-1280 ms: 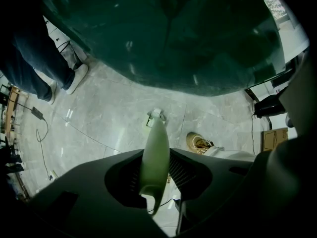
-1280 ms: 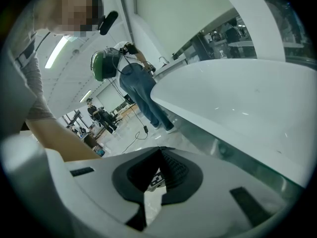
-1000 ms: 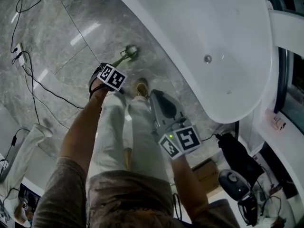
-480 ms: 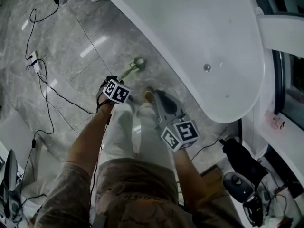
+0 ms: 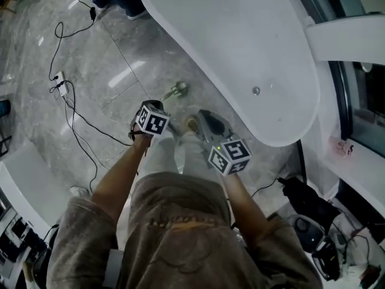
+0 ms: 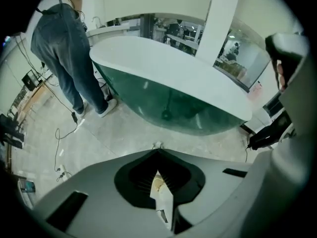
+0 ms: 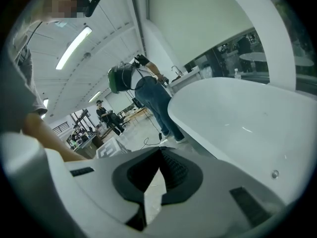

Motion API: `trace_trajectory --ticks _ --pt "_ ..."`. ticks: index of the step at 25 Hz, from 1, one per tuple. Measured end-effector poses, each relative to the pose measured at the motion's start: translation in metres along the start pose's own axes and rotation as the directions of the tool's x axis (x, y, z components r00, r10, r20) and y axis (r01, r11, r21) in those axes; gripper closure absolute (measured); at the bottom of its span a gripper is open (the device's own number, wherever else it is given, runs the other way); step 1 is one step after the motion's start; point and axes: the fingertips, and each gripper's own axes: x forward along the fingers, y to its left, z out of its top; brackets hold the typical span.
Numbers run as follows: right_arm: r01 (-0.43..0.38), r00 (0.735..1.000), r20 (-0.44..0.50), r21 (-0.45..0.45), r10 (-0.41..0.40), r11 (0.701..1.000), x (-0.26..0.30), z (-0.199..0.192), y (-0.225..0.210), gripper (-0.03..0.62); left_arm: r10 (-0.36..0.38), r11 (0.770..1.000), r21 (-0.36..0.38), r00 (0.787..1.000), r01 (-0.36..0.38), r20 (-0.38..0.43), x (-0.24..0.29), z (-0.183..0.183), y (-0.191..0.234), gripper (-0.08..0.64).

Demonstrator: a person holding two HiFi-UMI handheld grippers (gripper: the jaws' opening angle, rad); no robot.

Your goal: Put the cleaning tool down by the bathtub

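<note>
The cleaning tool [image 5: 177,90], a small brush with a short handle, lies on the grey marble floor just beside the white bathtub [image 5: 240,35]. Nothing holds it. My left gripper [image 5: 157,120] hangs above the floor a little short of the tool, jaws shut and empty. In the left gripper view its tips [image 6: 157,151] meet, and the tool [image 6: 157,145] shows just beyond them on the floor. My right gripper [image 5: 207,120] is beside the left one, over my shoe, near the tub's side. Its tips [image 7: 159,149] also meet with nothing between them.
Cables and a power strip [image 5: 60,83] run over the floor at the left. Another person [image 6: 69,48] stands at the tub's far end. Black bags and equipment [image 5: 307,203] lie at the lower right. My own legs [image 5: 180,155] are below the grippers.
The head view has pulled up and back, so the tool and tub look smaller. Both grippers have come away from the tool, which stays on the floor.
</note>
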Motion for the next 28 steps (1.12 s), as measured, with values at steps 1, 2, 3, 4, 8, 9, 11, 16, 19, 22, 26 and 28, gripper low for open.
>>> trace_trajectory --ticks 1,2,3,4,8,9,11,16,19,22,26,28 --pt "-0.005 1.0 -0.001 -0.006 0.005 1.0 -0.005 0.004 0.005 0.591 -0.006 1.0 -0.013 1.0 0.006 0.013 -0.014 0.004 -0.003 0.555" --pt "-0.011 1.0 -0.002 -0.012 0.011 1.0 -0.01 0.008 0.011 0.591 -0.008 1.0 -0.018 1.0 0.009 0.028 -0.027 0.009 -0.005 0.555" --pt "-0.019 1.0 -0.002 -0.019 0.019 1.0 -0.014 0.013 0.016 0.591 -0.008 1.0 -0.017 0.999 0.008 0.042 -0.04 0.013 -0.007 0.555" --pt "-0.027 1.0 -0.001 -0.025 0.027 0.999 -0.018 0.018 0.022 0.591 -0.006 1.0 -0.014 0.999 0.007 0.054 -0.053 0.017 -0.009 0.555" --pt "-0.07 0.998 0.003 -0.054 0.07 0.996 -0.035 0.035 0.045 0.591 -0.01 1.0 -0.028 0.995 0.013 0.096 -0.102 0.026 -0.018 0.555" --pt "-0.081 0.997 0.004 -0.062 0.082 0.995 -0.039 0.038 0.051 0.591 -0.007 0.999 -0.032 0.994 0.011 0.111 -0.114 0.029 -0.019 0.555" --pt "-0.102 0.995 0.01 -0.076 0.103 0.992 -0.047 0.047 0.063 0.591 0.001 0.999 -0.035 0.989 0.004 0.151 -0.14 0.035 -0.02 0.555" --pt "-0.158 0.986 0.026 -0.132 0.162 0.979 -0.065 0.066 0.093 0.591 0.001 0.999 -0.032 0.964 0.007 0.267 -0.202 0.051 -0.026 0.555" --pt "-0.183 0.98 0.039 -0.183 0.194 0.966 -0.076 0.078 0.11 0.591 -0.002 0.998 -0.051 0.941 0.02 0.338 -0.239 0.059 -0.027 0.555" --pt "-0.194 0.974 0.073 -0.225 0.215 0.955 -0.085 0.095 0.122 0.591 -0.007 0.997 -0.068 0.91 0.039 0.415 -0.275 0.067 -0.027 0.555" --pt "-0.198 0.961 0.139 -0.257 0.239 0.946 -0.097 0.12 0.136 0.591 -0.044 0.992 -0.075 0.843 0.1 0.536 -0.321 0.076 -0.03 0.555" --pt "-0.2 0.954 0.164 -0.272 0.25 0.941 -0.103 0.13 0.143 0.591 -0.051 0.993 -0.056 0.805 0.104 0.591 -0.342 0.08 -0.032 0.555"
